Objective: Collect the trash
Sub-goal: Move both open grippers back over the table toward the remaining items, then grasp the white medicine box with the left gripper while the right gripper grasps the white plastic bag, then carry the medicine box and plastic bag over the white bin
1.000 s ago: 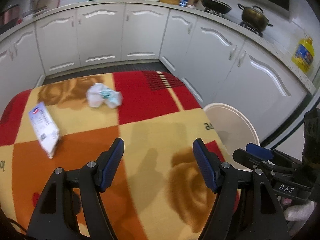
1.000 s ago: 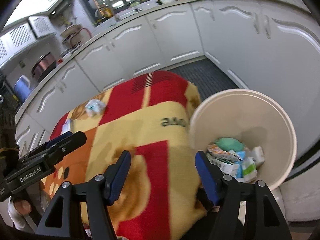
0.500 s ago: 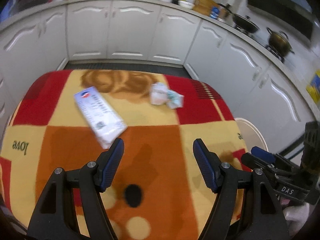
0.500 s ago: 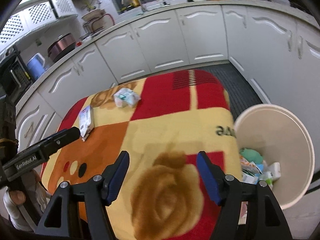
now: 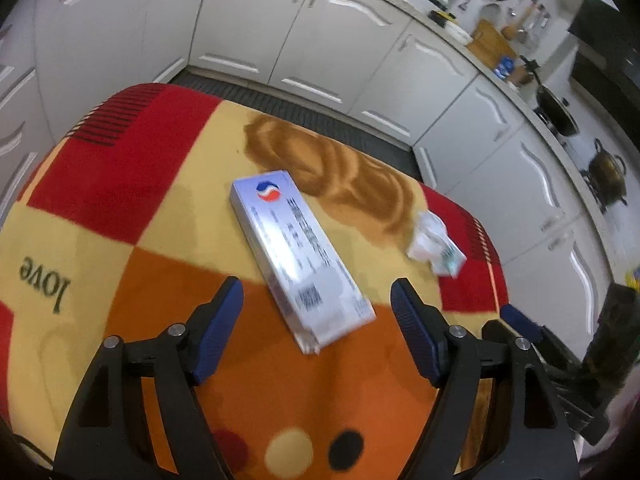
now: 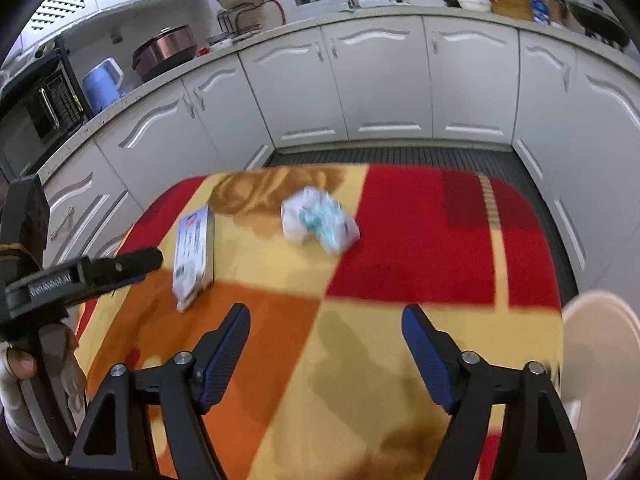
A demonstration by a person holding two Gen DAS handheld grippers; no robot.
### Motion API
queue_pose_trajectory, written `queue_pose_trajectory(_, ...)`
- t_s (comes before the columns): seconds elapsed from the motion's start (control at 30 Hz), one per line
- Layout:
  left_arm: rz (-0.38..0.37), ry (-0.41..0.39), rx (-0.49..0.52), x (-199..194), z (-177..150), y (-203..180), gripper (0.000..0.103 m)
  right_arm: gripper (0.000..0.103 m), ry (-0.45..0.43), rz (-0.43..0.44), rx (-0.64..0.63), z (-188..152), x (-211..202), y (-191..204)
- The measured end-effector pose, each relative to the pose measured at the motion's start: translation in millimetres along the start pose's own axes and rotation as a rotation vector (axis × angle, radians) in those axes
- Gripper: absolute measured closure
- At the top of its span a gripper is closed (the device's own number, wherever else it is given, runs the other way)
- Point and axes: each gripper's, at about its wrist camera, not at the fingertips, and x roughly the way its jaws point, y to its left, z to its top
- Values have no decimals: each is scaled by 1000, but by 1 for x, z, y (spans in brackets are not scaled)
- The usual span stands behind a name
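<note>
Both grippers spread, jaws just widening, nothing between them: left gripper (image 5: 316,308) faces the box (image 5: 298,258), bin (image 6: 600,364) right of right gripper (image 6: 326,340) (contents hidden).

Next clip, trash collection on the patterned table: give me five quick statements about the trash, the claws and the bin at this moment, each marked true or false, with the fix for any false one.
1. The left claw grips the flat white box. False: its jaws stand open, and the box lies on the tablecloth ahead of them.
2. The crumpled wrapper lies on the tablecloth, apart from the box. True.
3. The right claw holds nothing. True.
4. The cream bin stands on the table. False: it stands beside the table, past the table's right edge in the right wrist view.
5. The box stands upright on its end. False: it lies flat on a broad face.
</note>
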Motion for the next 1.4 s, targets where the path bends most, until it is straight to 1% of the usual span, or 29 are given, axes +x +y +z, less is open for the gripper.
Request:
queue_pose_trajectory(0.13,54,-4,-3,23,17,0,27,23,-5,11,-53,25,23,5)
queue_pose_trajectory(0.23,90,15,-9,41,26,0,27,23,6,6,-88,40,45,8)
queue_pose_trajectory(0.37,140,29,22,58,30,-3,27,24,49,26,-97,50,76,5)
queue_pose_trajectory(0.4,143,29,27,60,29,-3,27,36,60,30,-89,50,82,4)
queue_pose_trajectory(0.43,143,21,31,60,29,-2,27,60,69,29,-78,49,86,2)
queue_pose_trajectory(0.47,140,13,37,59,27,-2,27,66,80,29,-60,47,88,0)
queue_pose_trajectory(0.53,127,7,59,58,23,-1,28,72,76,48,-48,41,83,0)
queue_pose_trajectory(0.6,114,11,89,54,18,0,41,73,56,47,-56,34,72,2)
queue_pose_trajectory(0.67,86,23,107,48,13,1,45,74,41,63,-51,27,59,3)
queue_pose_trajectory(0.83,26,43,133,25,-6,-5,48,74,5,96,-33,3,18,6)
queue_pose_trajectory(1.0,-18,53,195,2,-33,-26,49,74,-18,96,3,-25,-14,6)
queue_pose_trajectory(1.2,-41,78,241,-6,-58,-50,50,74,-31,74,36,-51,-42,1)
queue_pose_trajectory(1.4,-45,92,287,-4,-77,-70,50,74,-44,49,83,-69,-62,-11)
